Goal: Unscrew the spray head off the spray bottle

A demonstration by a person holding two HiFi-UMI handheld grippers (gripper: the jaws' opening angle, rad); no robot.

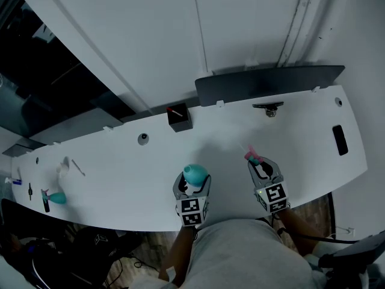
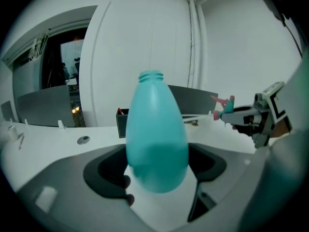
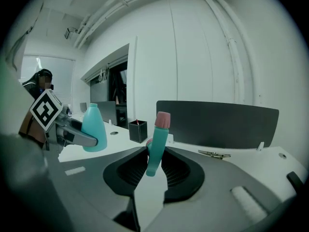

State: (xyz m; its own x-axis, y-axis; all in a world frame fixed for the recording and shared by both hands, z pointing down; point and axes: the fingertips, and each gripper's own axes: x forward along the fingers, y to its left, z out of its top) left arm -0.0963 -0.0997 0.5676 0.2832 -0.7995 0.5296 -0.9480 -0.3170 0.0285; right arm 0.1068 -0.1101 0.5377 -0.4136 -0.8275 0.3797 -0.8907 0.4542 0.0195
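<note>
My left tongs (image 1: pixel 192 182), jaws wide, clamp the teal spray bottle (image 2: pixel 157 139) by its belly, its threaded neck bare, on my side of the black pen cup (image 1: pixel 179 118). My right tongs (image 1: pixel 260 167), jaws narrow, pinch the detached spray head (image 3: pixel 157 144), pink tip up, nearer me and right of the cup, clear of the bottle.

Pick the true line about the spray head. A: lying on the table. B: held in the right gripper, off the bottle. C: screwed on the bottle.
B: the spray head is clamped in the right gripper, and the bottle in the left gripper shows a bare open neck.
</note>
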